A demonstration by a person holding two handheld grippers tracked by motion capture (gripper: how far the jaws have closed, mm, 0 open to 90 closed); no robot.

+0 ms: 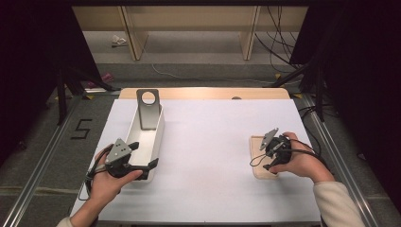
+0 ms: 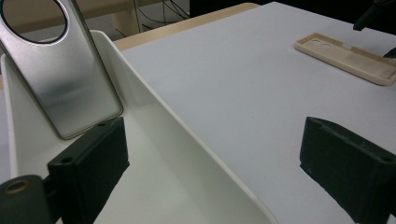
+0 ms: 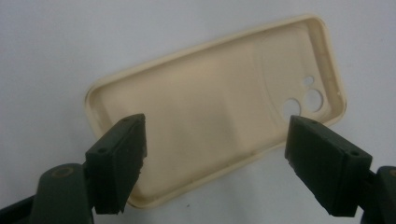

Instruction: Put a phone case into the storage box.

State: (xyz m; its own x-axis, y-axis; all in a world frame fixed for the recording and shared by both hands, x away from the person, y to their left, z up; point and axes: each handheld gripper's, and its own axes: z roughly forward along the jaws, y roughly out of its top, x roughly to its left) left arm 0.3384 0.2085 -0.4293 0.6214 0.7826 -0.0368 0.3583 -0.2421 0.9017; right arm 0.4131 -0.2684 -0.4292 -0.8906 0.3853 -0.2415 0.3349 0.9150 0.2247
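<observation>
Right now my right gripper point(image 1: 270, 152) sits over the cream phone case point(image 3: 219, 107), jaws spread wide, nothing clamped. From the right gripper view the case lies open side up on the white table sheet point(image 1: 213, 151), camera cutouts toward the far right corner of that picture. My 2 right pads point(image 3: 119, 161) stand either side of its near long edge, clear of it; I can't tell whether they hang above the case or are level with it. From the high view the case point(image 1: 257, 142) lies at the right of the sheet, partly under my right hand point(image 1: 298, 163).

My left gripper point(image 1: 142, 153) is also wide open and holds nothing. It straddles the right wall of the white bin point(image 2: 187, 135): 1 pad point(image 2: 93, 163) inside the bin, the other outside over the sheet. Neither pad clearly touches the wall. From the high view my left hand point(image 1: 106, 182) is at the bin's near end, at the left of the sheet.

Inside the bin, a silver metal plate point(image 2: 65, 79) with 1 round hole near its top leans tilted at the far end, bottom edge on the bin floor, just beyond my inner left pad. From the high view its top sticks up over the far rim.

Case and bin are well apart, with bare sheet between. From the left gripper view the case point(image 2: 345, 56) lies flat far off on the sheet.
</observation>
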